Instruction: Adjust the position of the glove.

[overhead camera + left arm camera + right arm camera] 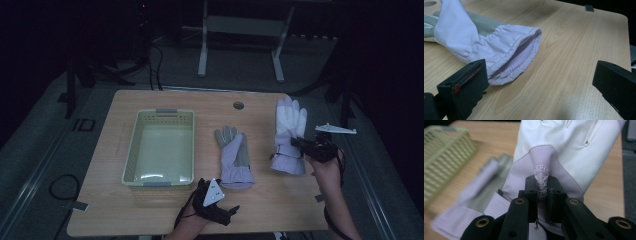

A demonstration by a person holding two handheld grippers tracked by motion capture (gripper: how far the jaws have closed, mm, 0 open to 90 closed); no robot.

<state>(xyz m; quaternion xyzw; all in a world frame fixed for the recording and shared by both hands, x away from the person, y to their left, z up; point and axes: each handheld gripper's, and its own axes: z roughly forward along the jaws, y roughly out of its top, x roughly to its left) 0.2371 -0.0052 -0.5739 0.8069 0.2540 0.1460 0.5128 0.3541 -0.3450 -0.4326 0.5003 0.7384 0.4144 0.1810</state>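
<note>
Right claw (541,188) pinched tight on a fold of the white-backed glove (290,131), at the worktop's (165,210) right side; best carried slow to the basket (131,150) (thin fabric slips). Left claw (539,85) gapes empty beside the other glove's (481,47) cuff.

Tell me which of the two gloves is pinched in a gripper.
The white-backed glove at the table's right: the right gripper is shut on a fold of it. The grey-palmed glove lies flat, with the open left gripper at its cuff.
</note>
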